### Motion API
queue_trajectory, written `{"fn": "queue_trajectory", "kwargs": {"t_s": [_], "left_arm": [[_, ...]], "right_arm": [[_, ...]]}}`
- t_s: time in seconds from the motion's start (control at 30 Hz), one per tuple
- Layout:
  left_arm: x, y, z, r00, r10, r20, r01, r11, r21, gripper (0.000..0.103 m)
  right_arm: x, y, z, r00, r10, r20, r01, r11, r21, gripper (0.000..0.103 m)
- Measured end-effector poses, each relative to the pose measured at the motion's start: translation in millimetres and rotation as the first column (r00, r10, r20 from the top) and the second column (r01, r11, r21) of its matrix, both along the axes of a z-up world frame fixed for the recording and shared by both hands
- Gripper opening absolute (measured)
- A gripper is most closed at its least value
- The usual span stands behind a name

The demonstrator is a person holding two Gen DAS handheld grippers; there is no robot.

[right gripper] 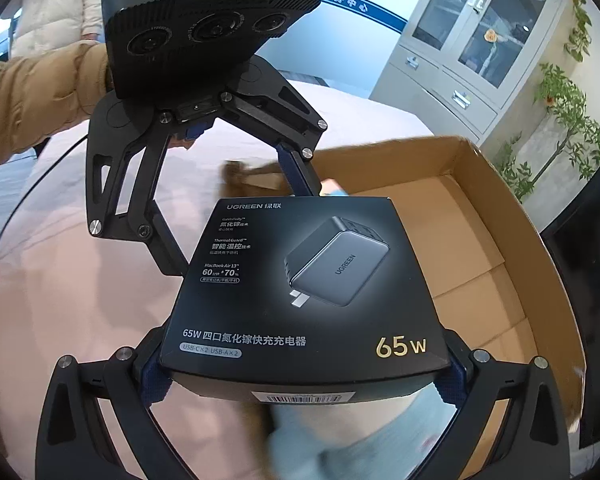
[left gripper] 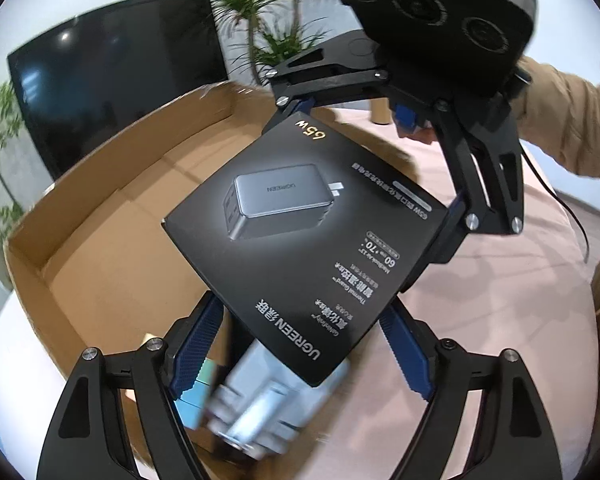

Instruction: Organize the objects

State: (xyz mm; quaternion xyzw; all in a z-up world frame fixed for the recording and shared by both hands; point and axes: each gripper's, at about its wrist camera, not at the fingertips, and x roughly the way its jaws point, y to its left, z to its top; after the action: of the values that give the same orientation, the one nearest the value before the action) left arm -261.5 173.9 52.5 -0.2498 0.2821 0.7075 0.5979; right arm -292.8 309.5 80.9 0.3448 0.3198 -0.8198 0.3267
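Note:
A black UGREEN 65W charger box [left gripper: 300,240] hangs in the air over the edge of an open cardboard carton [left gripper: 112,248]. My right gripper [right gripper: 300,368] is shut on the charger box [right gripper: 300,280], its blue pads pressed on both sides near the 65W end. My left gripper [left gripper: 300,328] straddles the opposite end of the box; its blue pads [left gripper: 198,336] look spread wider than the box, apart from it. The right gripper [left gripper: 364,152] shows opposite in the left wrist view, the left gripper [right gripper: 236,208] in the right wrist view.
The carton [right gripper: 480,280] sits on a pink table [left gripper: 500,320]. A blurred pale blue package [left gripper: 260,408] lies below the box at the carton's near edge. A dark screen [left gripper: 112,88], potted plants [left gripper: 268,20] and a grey cabinet [right gripper: 460,48] stand around.

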Motion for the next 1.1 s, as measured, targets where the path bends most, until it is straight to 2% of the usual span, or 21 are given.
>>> {"fn": "queue_trajectory", "kwargs": {"t_s": [0.1, 0.2, 0.37, 0.4, 0.43, 0.47, 0.53, 0.67, 0.77, 0.9, 1.0, 1.07, 1.1], "left_arm": [[-30, 7, -11, 0.996, 0.080, 0.035, -0.080, 0.997, -0.010, 0.081], [-44, 8, -19, 0.989, 0.139, 0.047, -0.138, 0.990, -0.012, 0.083], [-53, 7, -27, 0.972, 0.229, 0.042, -0.229, 0.973, -0.011, 0.091], [-52, 7, -28, 0.965, 0.260, 0.038, -0.260, 0.966, -0.013, 0.092], [-51, 6, -27, 0.954, 0.298, 0.026, -0.297, 0.955, -0.020, 0.100], [-49, 5, -28, 0.944, 0.330, 0.010, -0.329, 0.944, -0.025, 0.102], [-45, 5, -25, 0.930, 0.367, -0.011, -0.367, 0.930, -0.027, 0.102], [-42, 6, -21, 0.913, 0.407, 0.005, -0.407, 0.913, -0.016, 0.102], [-37, 1, -18, 0.918, 0.396, 0.008, -0.396, 0.918, 0.014, 0.102], [-34, 2, -16, 0.927, 0.376, -0.006, -0.376, 0.927, 0.013, 0.102], [-34, 3, -8, 0.925, 0.379, -0.024, -0.379, 0.925, 0.028, 0.102], [-21, 2, -2, 0.916, 0.398, -0.043, -0.397, 0.917, 0.042, 0.102], [-7, 0, 1, 0.907, 0.414, -0.078, -0.411, 0.910, 0.052, 0.102]], "right_arm": [[-28, 4, -9, 0.999, -0.035, 0.002, 0.035, 0.999, 0.005, 0.102], [-43, 7, -17, 0.997, -0.077, -0.014, 0.077, 0.997, 0.005, 0.103], [-48, 11, -25, 0.992, -0.121, -0.024, 0.120, 0.992, -0.023, 0.103], [-50, 13, -26, 0.991, -0.128, -0.024, 0.128, 0.991, -0.028, 0.103], [-50, 14, -26, 0.990, -0.137, -0.021, 0.136, 0.990, -0.036, 0.103], [-50, 16, -25, 0.989, -0.144, -0.018, 0.143, 0.988, -0.051, 0.103], [-49, 20, -21, 0.988, -0.154, -0.016, 0.152, 0.984, -0.092, 0.103], [-53, 24, -15, 0.979, -0.203, 0.025, 0.204, 0.972, -0.114, 0.103], [-39, 30, 4, 0.983, -0.185, -0.019, 0.176, 0.958, -0.227, 0.103], [-37, 36, 13, 0.976, -0.214, -0.034, 0.201, 0.952, -0.230, 0.103], [-14, 39, 23, 0.969, -0.238, -0.061, 0.214, 0.940, -0.265, 0.103], [9, 34, 25, 0.963, -0.251, -0.094, 0.220, 0.941, -0.257, 0.103], [25, 30, 26, 0.956, -0.269, -0.118, 0.233, 0.939, -0.251, 0.103]]}}
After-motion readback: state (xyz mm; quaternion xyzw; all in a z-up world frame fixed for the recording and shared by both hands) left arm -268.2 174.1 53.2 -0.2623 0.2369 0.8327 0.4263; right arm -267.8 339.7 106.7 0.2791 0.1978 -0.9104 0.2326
